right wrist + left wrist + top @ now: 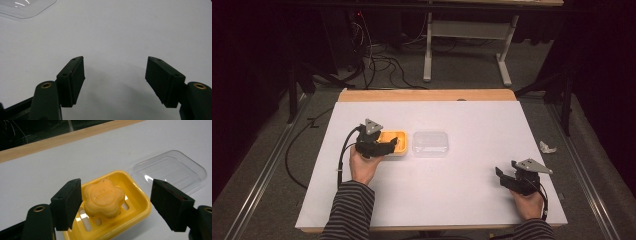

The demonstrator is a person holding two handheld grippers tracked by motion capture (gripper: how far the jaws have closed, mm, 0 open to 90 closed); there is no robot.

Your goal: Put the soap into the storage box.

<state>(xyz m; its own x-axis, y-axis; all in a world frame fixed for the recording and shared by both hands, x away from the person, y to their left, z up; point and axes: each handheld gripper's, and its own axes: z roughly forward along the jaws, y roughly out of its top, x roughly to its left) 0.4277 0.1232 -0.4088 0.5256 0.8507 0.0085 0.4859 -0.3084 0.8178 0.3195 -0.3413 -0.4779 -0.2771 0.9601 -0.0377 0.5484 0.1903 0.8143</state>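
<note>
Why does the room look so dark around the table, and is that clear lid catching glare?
High view: the white table is lit brightly while the surroundings fall nearly black, and the picture is soft. Left gripper view: the clear lid shows small white glints; the yellow soap is sharp. Right gripper view: a faint shadow lies between the open jaws.

The high view is soft and grainy, with a dark room around a brightly lit white table (452, 190). Light falls from above and leaves only faint shadows beside the hands. In the left gripper view the yellow soap dish (140, 202) and the soap (103, 197) look sharp and saturated, while the clear lid (172, 170) carries small white glints. In the right gripper view the tabletop (125, 30) reads even grey, with a soft shadow between the dark jaws; their near ends blur slightly.
</note>
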